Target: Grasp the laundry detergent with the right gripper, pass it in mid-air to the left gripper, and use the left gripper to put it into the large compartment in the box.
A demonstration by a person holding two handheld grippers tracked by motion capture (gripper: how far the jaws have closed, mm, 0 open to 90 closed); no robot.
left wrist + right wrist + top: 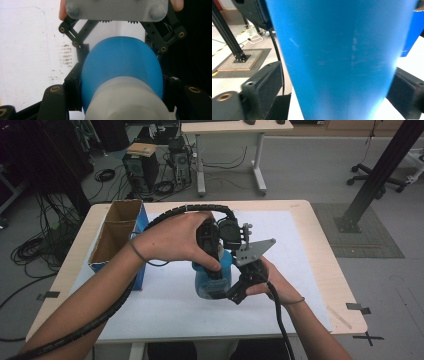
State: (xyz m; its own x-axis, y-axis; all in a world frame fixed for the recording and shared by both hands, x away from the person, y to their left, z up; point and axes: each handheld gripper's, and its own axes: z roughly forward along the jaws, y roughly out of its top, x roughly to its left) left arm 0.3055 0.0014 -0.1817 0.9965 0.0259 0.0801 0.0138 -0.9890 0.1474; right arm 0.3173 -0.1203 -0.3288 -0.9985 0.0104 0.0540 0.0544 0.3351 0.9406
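A blue bottle (202, 282) with a white cap stands upright on the white mat (295, 270) at the table's middle. My left gripper (215, 270) comes down on it from above. In the left gripper view the bottle (122, 62) sits between the black jaws of that gripper (122, 93), whose pads press on its top: shut on it. My right gripper (225, 294) reaches in low from the right side. In the right gripper view the blue body (342, 55) stands between the jaws of that gripper (334, 90), with a gap beside the left one: open.
An open cardboard box with blue sides (117, 237) stands on the table's left part, close to my left forearm. A cable trails back from each gripper. Beyond the table are floor cables, a computer tower (140, 167) and a desk; a black post (380, 170) stands to the right.
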